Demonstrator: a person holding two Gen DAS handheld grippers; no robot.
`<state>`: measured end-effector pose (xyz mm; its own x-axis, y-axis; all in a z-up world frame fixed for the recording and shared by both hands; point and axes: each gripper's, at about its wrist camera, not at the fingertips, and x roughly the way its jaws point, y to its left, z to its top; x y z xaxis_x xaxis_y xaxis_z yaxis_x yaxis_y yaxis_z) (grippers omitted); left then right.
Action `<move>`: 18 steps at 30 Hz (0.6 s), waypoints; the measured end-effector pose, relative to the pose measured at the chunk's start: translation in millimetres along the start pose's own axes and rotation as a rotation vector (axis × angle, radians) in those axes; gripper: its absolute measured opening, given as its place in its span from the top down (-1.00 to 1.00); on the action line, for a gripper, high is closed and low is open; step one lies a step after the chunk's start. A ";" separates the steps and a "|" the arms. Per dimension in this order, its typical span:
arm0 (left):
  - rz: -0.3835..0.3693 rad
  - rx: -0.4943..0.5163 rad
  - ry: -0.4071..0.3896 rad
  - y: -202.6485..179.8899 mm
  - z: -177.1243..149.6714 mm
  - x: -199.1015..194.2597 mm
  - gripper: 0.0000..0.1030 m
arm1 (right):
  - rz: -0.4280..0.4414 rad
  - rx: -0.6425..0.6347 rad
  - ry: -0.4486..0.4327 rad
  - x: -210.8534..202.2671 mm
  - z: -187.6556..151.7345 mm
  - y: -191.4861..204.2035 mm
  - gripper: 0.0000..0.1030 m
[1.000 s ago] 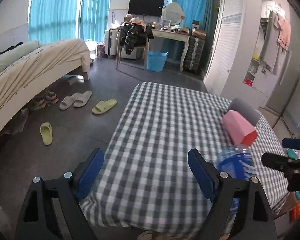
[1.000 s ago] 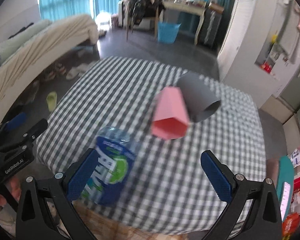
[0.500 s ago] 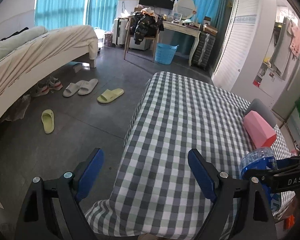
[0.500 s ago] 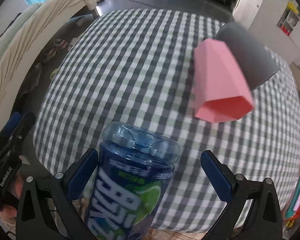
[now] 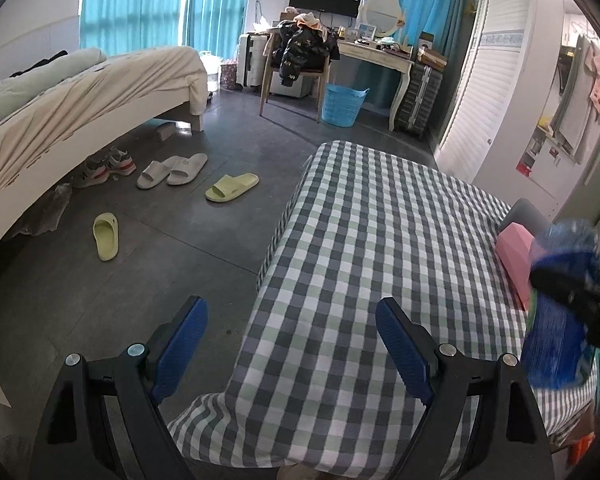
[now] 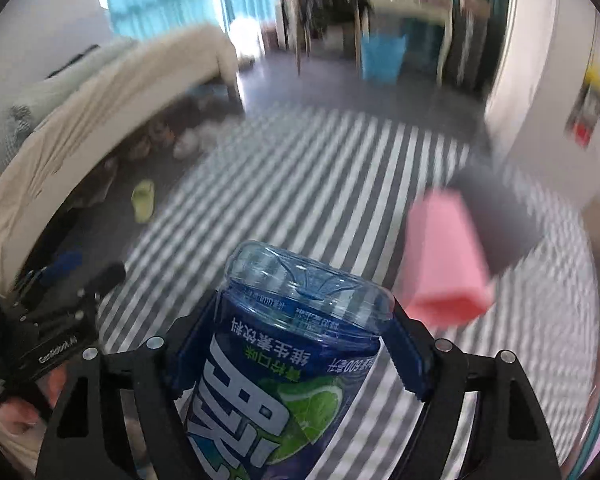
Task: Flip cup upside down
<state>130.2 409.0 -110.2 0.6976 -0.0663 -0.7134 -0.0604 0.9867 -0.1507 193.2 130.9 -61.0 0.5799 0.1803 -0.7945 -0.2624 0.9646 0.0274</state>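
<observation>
A blue-labelled clear plastic bottle cup (image 6: 296,344) sits between the fingers of my right gripper (image 6: 302,332), which is shut on it. Its ribbed base end points away from the camera and the label print reads upside down. In the left wrist view the same cup (image 5: 556,340) hangs at the table's right edge with a dark finger (image 5: 572,280) across it. My left gripper (image 5: 292,344) is open over the near left corner of the checked table (image 5: 380,240), with nothing between its fingers.
A pink cup (image 6: 444,260) and a grey cup (image 6: 496,216) lie on their sides on the right of the table. The left gripper and a hand (image 6: 56,384) show at the left. Beyond the table are a bed (image 5: 80,92), slippers (image 5: 232,188) and a blue basket (image 5: 342,104).
My right gripper has shut on the blue cup and raised it off the table, and that view is now blurred by motion. The left gripper has swung left, away from the cups.
</observation>
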 end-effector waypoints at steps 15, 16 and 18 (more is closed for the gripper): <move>0.009 0.023 -0.004 -22.1 -5.2 -12.6 -0.72 | -0.147 -0.305 -0.390 -21.5 -68.7 34.1 -0.50; 0.009 0.025 -0.003 -23.6 -5.5 -13.3 -0.72 | -0.147 -0.296 -0.394 -23.6 -69.8 32.6 -0.50; 0.006 0.029 -0.003 -26.6 -6.3 -15.6 -0.72 | -0.137 -0.276 -0.389 -29.4 -71.9 28.2 -0.50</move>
<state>116.4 382.8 -99.3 0.6992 -0.0601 -0.7124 -0.0435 0.9910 -0.1262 113.3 139.0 -80.5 0.8544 0.1644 -0.4929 -0.3273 0.9071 -0.2647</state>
